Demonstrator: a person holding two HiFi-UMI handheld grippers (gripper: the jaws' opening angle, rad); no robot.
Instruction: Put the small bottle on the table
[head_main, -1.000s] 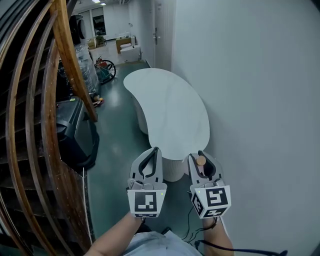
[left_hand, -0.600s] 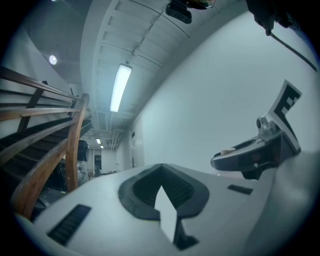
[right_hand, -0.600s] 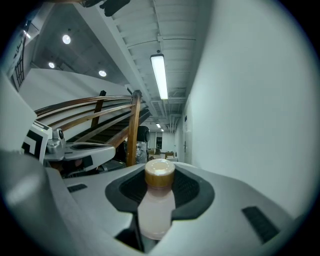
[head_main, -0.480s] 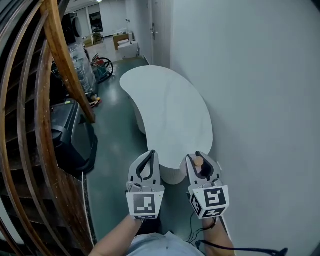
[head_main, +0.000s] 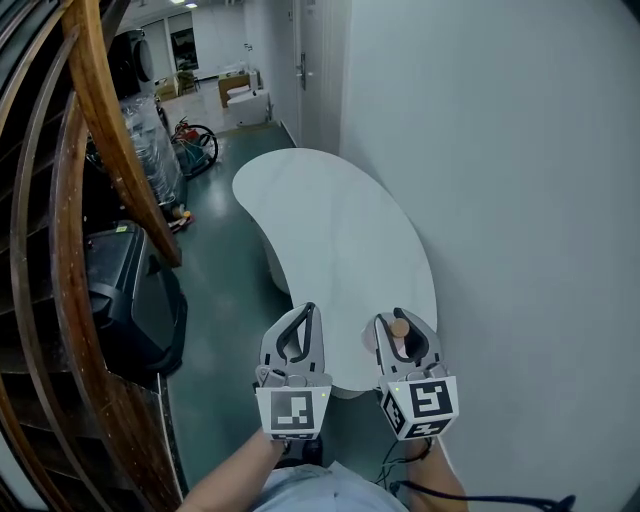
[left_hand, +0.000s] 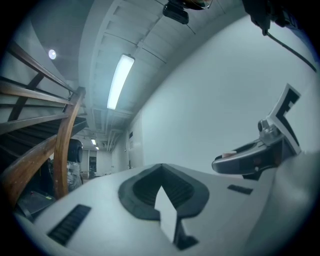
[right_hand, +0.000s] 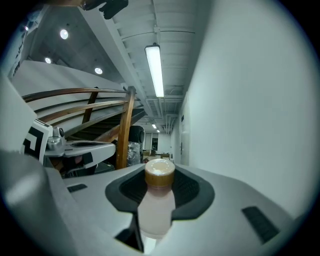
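A small pale bottle with a brown cap (right_hand: 159, 200) stands upright between the jaws of my right gripper (head_main: 403, 318), which is shut on it. From the head view only its cap (head_main: 399, 327) shows. My left gripper (head_main: 308, 312) is beside it on the left, shut with nothing in it, its tips meeting. The white kidney-shaped table (head_main: 330, 220) stretches ahead, and both grippers hover over its near end. In the left gripper view the right gripper (left_hand: 255, 155) is seen from the side.
A curved wooden stair railing (head_main: 110, 130) runs along the left, with a black bin (head_main: 125, 290) below it. A white wall (head_main: 520, 200) borders the table on the right. Green floor (head_main: 225, 290) lies left of the table, and a cable (head_main: 400, 460) lies near my feet.
Both grippers have moved forward side by side, so the table's near end now lies under their tips. The bottle stays held in the right gripper.
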